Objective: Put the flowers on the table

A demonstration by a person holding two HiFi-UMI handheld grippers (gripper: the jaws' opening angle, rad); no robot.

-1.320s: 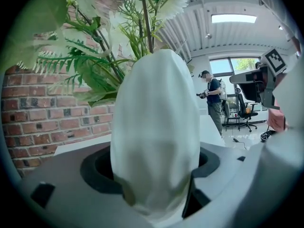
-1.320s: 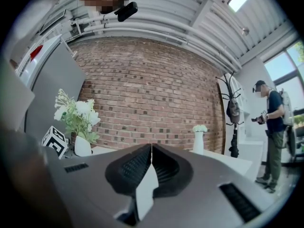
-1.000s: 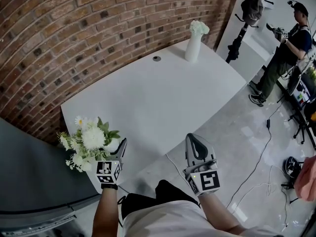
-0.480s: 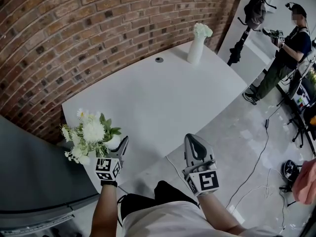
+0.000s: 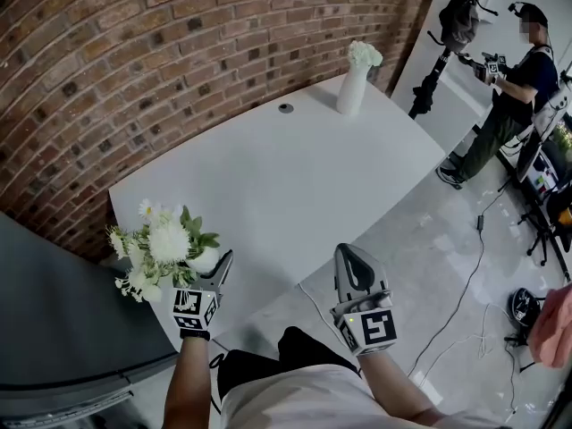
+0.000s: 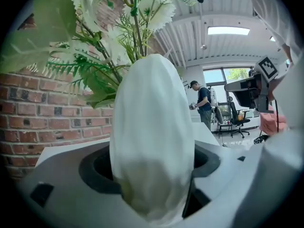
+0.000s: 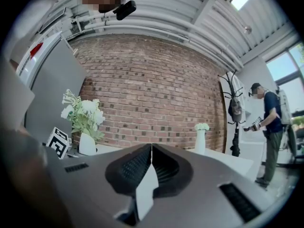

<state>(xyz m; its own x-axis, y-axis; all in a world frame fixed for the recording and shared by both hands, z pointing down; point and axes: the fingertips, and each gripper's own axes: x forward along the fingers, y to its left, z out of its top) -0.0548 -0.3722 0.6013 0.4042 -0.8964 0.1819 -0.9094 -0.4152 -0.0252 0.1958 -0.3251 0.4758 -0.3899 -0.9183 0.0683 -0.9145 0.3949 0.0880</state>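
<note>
A small white vase (image 5: 205, 259) with white flowers and green leaves (image 5: 164, 242) is held by my left gripper (image 5: 213, 268), which is shut on its body. It hangs over the near left corner of the white table (image 5: 286, 181). In the left gripper view the vase (image 6: 151, 141) fills the space between the jaws, with stems above. My right gripper (image 5: 354, 264) is shut and empty, just off the table's near edge. The right gripper view shows its jaws (image 7: 151, 148) touching and the held vase (image 7: 87, 144) at left.
A tall white vase with flowers (image 5: 352, 86) stands at the table's far corner, near a round cable hole (image 5: 285, 108). A brick wall runs behind. A grey cabinet (image 5: 54, 329) is at left. A person (image 5: 509, 96), a coat stand (image 5: 451, 25) and floor cables (image 5: 465, 302) are at right.
My left gripper has carried the vase slightly left and a little higher. The right gripper has stayed put. The person at the back has shifted a little.
</note>
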